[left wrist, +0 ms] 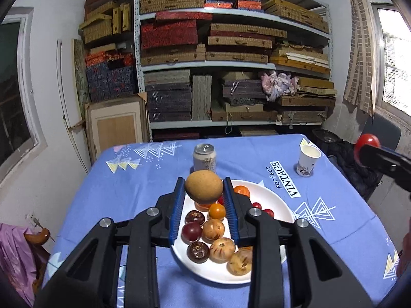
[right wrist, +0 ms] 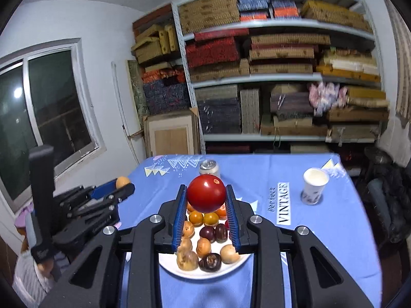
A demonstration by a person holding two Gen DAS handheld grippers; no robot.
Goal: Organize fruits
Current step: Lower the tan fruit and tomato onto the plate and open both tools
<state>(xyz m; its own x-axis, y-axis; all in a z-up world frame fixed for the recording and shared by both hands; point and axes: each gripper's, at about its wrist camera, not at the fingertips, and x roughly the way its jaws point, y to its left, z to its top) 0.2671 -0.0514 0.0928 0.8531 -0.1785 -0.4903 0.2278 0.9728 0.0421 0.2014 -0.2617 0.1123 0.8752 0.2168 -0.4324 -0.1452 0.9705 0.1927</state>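
A blue patterned tabletop (left wrist: 133, 195) carries a white plate (left wrist: 272, 200) heaped with small fruits (left wrist: 213, 228) in orange, tan and dark red. A drink can (left wrist: 204, 157) stands at the plate's 12 o'clock and a paper cup (left wrist: 308, 163) at its 2 o'clock. Above the plate, the left gripper (left wrist: 204, 191) is clamped on a round tan fruit (left wrist: 204, 186). The right gripper (right wrist: 206, 197) is clamped on a shiny red tomato (right wrist: 206, 193), also held over the plate.
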